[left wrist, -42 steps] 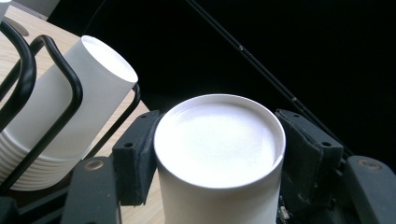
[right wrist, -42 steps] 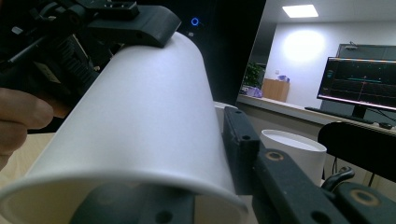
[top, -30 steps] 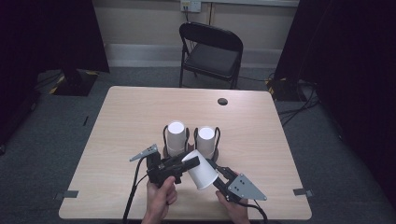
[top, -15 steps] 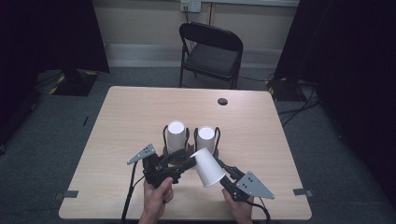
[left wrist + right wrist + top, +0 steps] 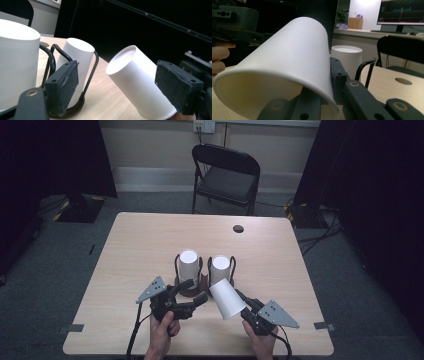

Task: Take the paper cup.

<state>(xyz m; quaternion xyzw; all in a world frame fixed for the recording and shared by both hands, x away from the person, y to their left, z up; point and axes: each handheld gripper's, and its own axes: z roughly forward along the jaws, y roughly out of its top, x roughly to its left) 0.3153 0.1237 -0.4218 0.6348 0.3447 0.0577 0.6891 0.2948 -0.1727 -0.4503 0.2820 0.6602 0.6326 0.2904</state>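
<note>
Near the table's [image 5: 130, 245] front edge, the right gripper [image 5: 241, 301] has its jaws pinched on the wall at the rim of a tilted white paper cup [image 5: 227, 298], one jaw inside, leaving the closed base free. The left gripper [image 5: 192, 292] stands wide apart, holding nothing, beside it. Mid-table, two inverted white paper cups [image 5: 188, 265] sit on black wire holders [image 5: 176, 266]. The far half offers open room, apart from a small dark disc [image 5: 238, 228].

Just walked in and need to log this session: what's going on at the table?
A person holds a gripper in each hand. The right gripper is clamped on the wall of a white paper cup, one jaw inside its mouth, holding it tilted above the table. The left gripper is open beside it. Two more upside-down cups sit in black wire holders.
</note>
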